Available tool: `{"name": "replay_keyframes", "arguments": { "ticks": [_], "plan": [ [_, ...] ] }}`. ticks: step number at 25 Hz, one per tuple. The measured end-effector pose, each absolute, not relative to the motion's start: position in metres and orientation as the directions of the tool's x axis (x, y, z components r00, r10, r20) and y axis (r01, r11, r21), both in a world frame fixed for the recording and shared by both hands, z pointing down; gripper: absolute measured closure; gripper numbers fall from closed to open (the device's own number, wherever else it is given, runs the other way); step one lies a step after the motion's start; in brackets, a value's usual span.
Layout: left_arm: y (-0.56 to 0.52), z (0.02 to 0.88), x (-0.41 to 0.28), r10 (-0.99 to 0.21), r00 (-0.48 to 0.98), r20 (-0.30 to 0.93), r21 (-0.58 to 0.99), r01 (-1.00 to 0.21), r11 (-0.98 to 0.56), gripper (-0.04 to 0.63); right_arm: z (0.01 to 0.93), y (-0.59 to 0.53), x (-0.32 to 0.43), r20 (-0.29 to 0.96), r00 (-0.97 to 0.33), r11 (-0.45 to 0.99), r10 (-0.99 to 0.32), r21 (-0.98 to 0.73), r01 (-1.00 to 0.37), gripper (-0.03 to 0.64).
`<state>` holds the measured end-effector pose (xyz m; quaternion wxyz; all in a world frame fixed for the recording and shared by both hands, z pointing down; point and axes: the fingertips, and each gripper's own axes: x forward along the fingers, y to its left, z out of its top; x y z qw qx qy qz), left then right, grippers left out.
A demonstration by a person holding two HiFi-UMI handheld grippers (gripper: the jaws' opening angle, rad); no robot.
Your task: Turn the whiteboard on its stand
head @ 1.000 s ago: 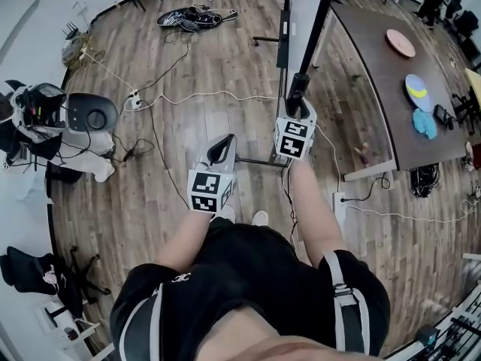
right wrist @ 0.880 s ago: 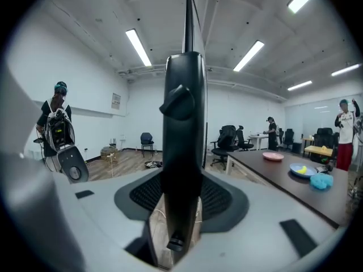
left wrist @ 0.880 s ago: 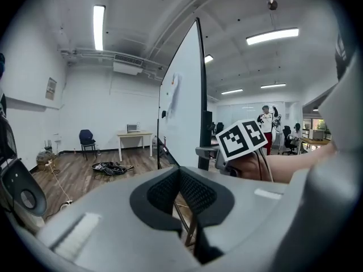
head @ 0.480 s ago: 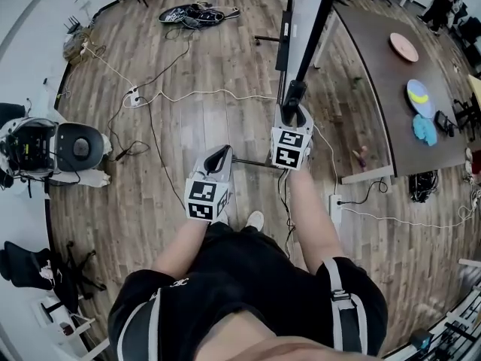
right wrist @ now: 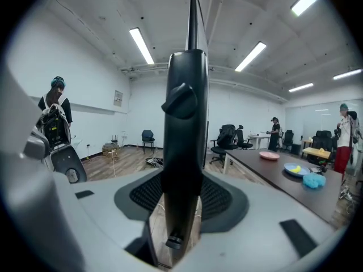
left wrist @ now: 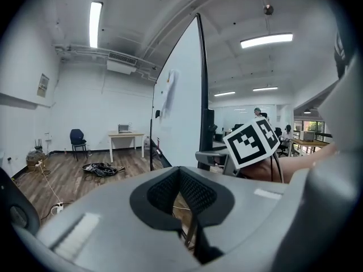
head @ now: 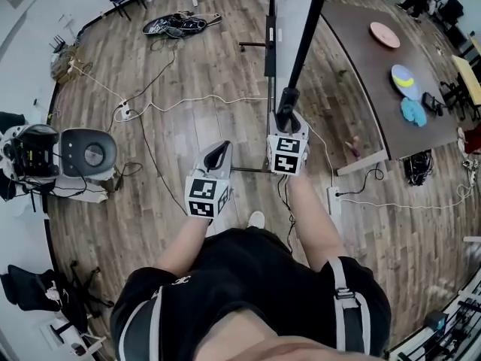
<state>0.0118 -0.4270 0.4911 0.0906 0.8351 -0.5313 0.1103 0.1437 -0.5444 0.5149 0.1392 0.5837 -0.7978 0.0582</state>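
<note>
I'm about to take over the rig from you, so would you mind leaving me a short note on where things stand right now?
Right gripper: shut on the black upright post at the edge of the tall white whiteboard.
Left gripper: shut and empty, held beside the right one, clear of the board.
Whiteboard: upright on its stand on the wooden floor, edge-on to the person, next to the long dark table.
Done: the grip on the post is taken.
Left: swing the board round on its stand, then let go.
</note>
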Motion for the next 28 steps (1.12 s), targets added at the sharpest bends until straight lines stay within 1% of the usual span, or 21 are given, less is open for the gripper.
{"name": "replay_keyframes", "arguments": {
  "ticks": [8,16,21,24,28],
  "plan": [
    [-0.382,0.488,-0.011,-0.838,0.480,0.260,0.067,-0.874,-0.481,0.589,0.512,-0.501,0.143,0.319,-0.215,0.247,-0.923,0.065,-0.967,0.421],
    [-0.338,0.490,-0.031,-0.804,0.541,0.247,0.086,-0.838,-0.538,0.589,0.512,-0.440,0.134,0.319,-0.151,0.183,-0.936,0.074,-0.980,0.420],
    [-0.305,0.483,-0.035,-0.785,0.579,0.219,0.071,-0.812,-0.580,0.589,0.515,-0.435,0.132,0.349,-0.142,0.175,-0.926,0.063,-0.983,0.420],
    [-0.295,0.482,-0.045,-0.786,0.581,0.213,0.072,-0.811,-0.580,0.590,0.516,-0.429,0.121,0.350,-0.124,0.155,-0.928,0.064,-0.986,0.420],
    [-0.286,0.479,-0.056,-0.794,0.574,0.199,0.079,-0.817,-0.571,0.589,0.515,-0.415,0.100,0.342,-0.132,0.168,-0.930,0.076,-0.983,0.420]
  ]
}}
